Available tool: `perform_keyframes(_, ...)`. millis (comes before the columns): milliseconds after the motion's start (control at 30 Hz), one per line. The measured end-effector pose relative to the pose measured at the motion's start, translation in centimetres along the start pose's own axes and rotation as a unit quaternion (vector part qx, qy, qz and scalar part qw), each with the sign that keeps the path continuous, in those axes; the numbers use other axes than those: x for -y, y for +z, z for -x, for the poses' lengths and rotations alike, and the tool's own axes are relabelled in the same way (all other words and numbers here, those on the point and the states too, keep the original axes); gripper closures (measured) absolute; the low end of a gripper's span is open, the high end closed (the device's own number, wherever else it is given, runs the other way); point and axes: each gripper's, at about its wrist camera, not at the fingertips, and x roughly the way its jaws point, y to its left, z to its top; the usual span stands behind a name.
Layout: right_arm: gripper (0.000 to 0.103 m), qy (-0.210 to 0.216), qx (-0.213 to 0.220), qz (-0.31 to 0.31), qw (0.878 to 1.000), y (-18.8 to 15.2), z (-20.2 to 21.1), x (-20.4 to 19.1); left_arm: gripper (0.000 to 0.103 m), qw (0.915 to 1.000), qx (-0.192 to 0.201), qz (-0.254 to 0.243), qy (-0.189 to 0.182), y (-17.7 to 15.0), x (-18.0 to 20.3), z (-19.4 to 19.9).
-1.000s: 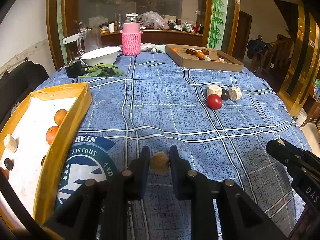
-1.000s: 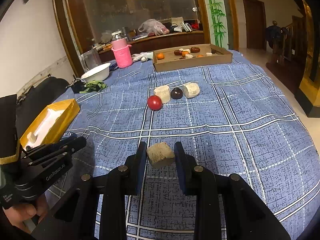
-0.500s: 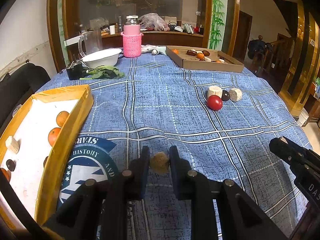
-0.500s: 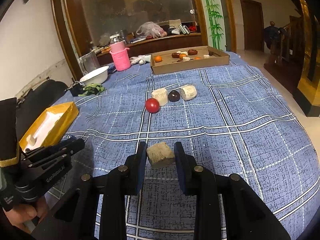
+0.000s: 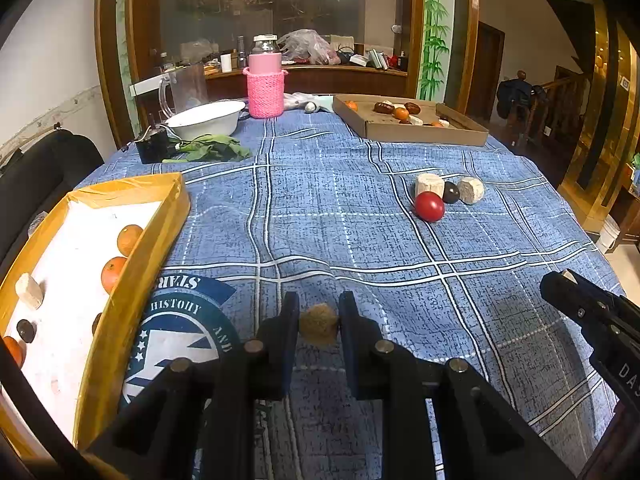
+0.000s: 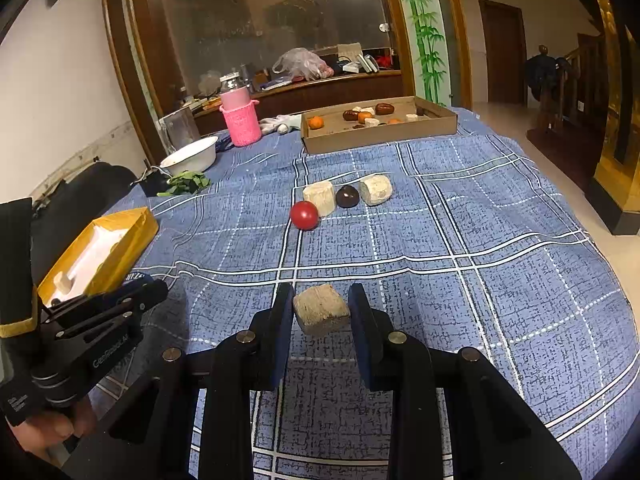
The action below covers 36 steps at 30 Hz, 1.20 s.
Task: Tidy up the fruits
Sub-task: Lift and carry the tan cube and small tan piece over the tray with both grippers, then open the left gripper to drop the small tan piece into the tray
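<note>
My left gripper [image 5: 319, 322] is shut on a small fuzzy brown fruit [image 5: 319, 323] above the blue checked cloth. My right gripper [image 6: 321, 312] is shut on a pale tan block-shaped piece [image 6: 321, 310], held above the cloth. A red round fruit [image 5: 429, 206], two pale cylinders [image 5: 429, 185] and a dark fruit [image 5: 451, 192] lie together mid-table; the red fruit also shows in the right wrist view [image 6: 304, 215]. A yellow box [image 5: 132, 276] at the left holds oranges [image 5: 129, 239] and other pieces.
A brown cardboard tray [image 5: 424, 130] with fruits stands at the far right. A pink knitted jar [image 5: 265, 90], a white bowl [image 5: 206, 119], green leaves [image 5: 210, 153] and a clear jug [image 5: 182, 90] stand at the back. The table edge drops off on the right.
Both grippers have risen and pulled back slightly with their pieces still held. The objects on the table have not moved.
</note>
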Motion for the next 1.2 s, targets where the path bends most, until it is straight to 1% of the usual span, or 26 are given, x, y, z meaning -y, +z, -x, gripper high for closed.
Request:
perform_keyframes(400,0.076,-0.002,0.005,0.006,1.000,0.1,0.2,-0.1,0.081,1.0000,0.002,-0.001,0.000,-0.2,0.0,0.6)
perform_keyframes(500,0.076,0.002,0.003,0.005,1.000,0.0,0.2,-0.1,0.081,1.0000,0.001,-0.004,0.000,-0.5,-0.1,0.8)
perform_keyframes(600,0.076,0.009,-0.002,0.007,1.000,0.0,0.3,-0.6,0.081,0.9999,-0.003,0.007,-0.011,-0.5,-0.7,1.6)
perform_keyframes(667,0.076,0.017,-0.004,0.015,1.000,0.0,0.4,-1.2,0.081,0.9999,0.003,0.010,-0.010,-0.6,-1.4,2.3)
perform_keyframes(833,0.076,0.040,-0.005,0.035,0.999,0.2,0.5,-3.5,0.081,0.9991,0.019,0.037,0.003,-0.6,-4.9,4.6)
perform_keyframes(967,0.076,0.076,-0.004,0.062,0.995,1.0,0.4,-6.8,0.081,0.9965,0.025,0.074,0.030,-0.5,-9.1,5.9)
perform_keyframes(1067,0.076,0.108,-0.005,0.086,0.990,1.6,0.2,-9.8,0.081,0.9927,0.024,0.101,0.063,-0.8,-12.6,6.3)
perform_keyframes(1133,0.076,0.125,-0.004,0.100,0.987,1.9,0.1,-11.6,0.081,0.9888,0.018,0.124,0.082,-1.1,-15.2,6.1)
perform_keyframes(1200,0.076,0.151,-0.008,0.118,0.981,2.3,-0.4,-14.3,0.081,0.9844,0.011,0.145,0.099,-1.5,-17.5,5.8)
